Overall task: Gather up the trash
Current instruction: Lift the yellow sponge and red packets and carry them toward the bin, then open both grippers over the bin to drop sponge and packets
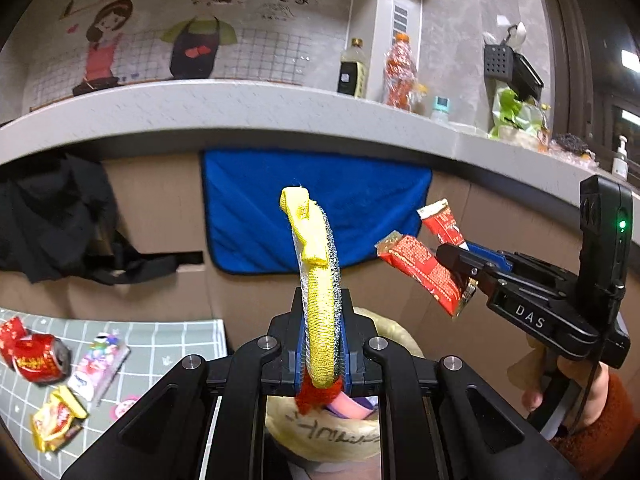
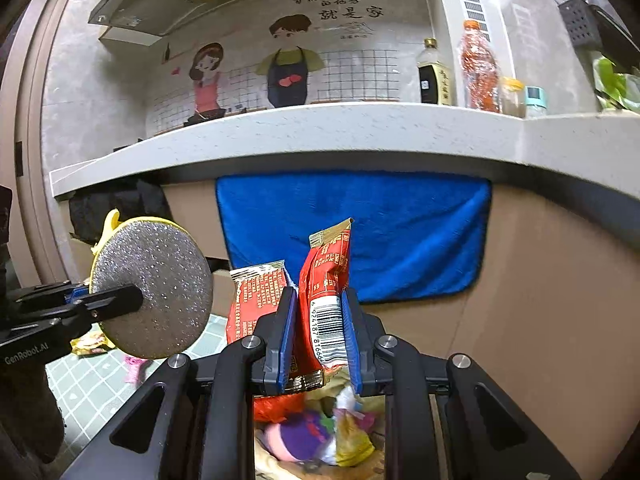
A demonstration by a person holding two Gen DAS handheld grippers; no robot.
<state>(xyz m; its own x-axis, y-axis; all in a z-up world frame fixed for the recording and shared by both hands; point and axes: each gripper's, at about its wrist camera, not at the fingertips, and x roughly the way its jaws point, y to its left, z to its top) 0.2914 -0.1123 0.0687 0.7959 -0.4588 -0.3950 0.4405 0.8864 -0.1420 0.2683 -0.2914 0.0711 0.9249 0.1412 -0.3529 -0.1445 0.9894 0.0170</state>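
Left claw grips a yellow scouring pad (silver-backed) — right claw pinches red snack wrappers above a trash-filled bin.

grippers: 2, left gripper and right gripper | round yellow-and-silver scouring pad: 1 | red foil snack wrappers: 2 | crushed red drink can: 1 | blue hanging towel: 1 | bottles on grey counter: 3
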